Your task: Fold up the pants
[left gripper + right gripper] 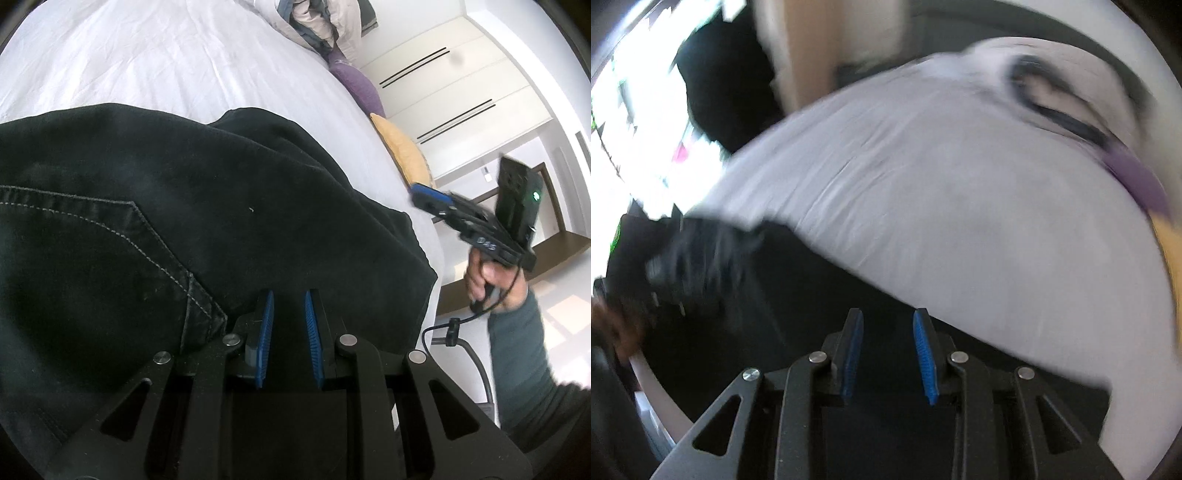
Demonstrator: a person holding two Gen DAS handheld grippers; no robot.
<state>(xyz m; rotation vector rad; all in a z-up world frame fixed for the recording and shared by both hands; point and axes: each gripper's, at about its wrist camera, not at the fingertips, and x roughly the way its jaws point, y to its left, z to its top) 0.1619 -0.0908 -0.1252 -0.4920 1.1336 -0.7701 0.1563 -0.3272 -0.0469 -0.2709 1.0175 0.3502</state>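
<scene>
Black pants (pixel 184 206) lie on the white bed sheet (pixel 147 55), a stitched back pocket showing at the left. My left gripper (pixel 289 295) sits low on them near the pocket corner. Its blue pads stand narrowly apart with dark cloth filling the gap. In the left wrist view my right gripper (pixel 424 194) hangs in the air beyond the bed's right edge, held by a hand (pixel 487 280) in a grey-green sleeve. In the blurred right wrist view the right gripper (pixel 888 325) is open, nothing between its pads, with the pants (pixel 798 288) below it.
A heap of bedding (pixel 325 22) lies at the far end of the bed. A purple pillow (pixel 354 81) and a yellow pillow (pixel 402 147) line the right edge. White wardrobe doors (pixel 461 92) stand beyond. A black cable (pixel 461 332) dangles beside the bed.
</scene>
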